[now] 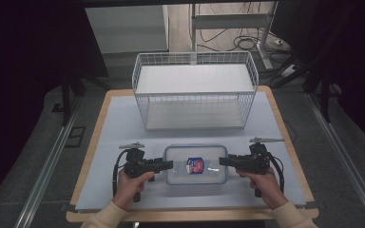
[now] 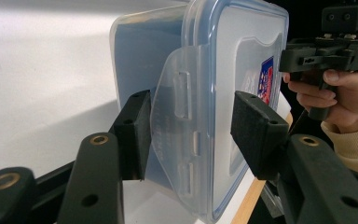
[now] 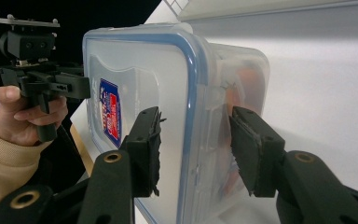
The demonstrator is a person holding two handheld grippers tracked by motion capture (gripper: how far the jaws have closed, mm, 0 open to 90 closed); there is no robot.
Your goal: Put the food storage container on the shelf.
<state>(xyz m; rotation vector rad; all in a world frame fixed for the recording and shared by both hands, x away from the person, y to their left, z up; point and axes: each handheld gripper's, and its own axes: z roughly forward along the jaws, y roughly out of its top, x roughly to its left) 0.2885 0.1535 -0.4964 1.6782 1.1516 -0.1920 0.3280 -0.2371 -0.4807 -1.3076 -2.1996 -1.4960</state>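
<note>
- The pale grey rectangular table top (image 1: pixel 119 123) with a light wooden edge carries everything in the high view.
- A white wire basket (image 1: pixel 195 90) with a flat white floor stands at the far middle of the table, well apart from the grippers.
- A clear rectangular plastic food box (image 1: pixel 196 165) with a blue-rimmed lid and a red-and-blue label lies flat on the near middle of the table, in front of the basket and between the two grippers.
- The left gripper (image 2: pixel 189 128), black and held in the person's left hand (image 1: pixel 130 185), points at the box's left end. Its jaws are drawn in about as far as they go and straddle the translucent side latch (image 2: pixel 179 116); one pad looks pressed to the flap, while the other seems just off the lid.
- The right gripper (image 3: pixel 196 144), in the right hand (image 1: pixel 264 183), meets the box's right end. Its jaws stand either side of the lid rim, parted, with small gaps showing at both pads.
</note>
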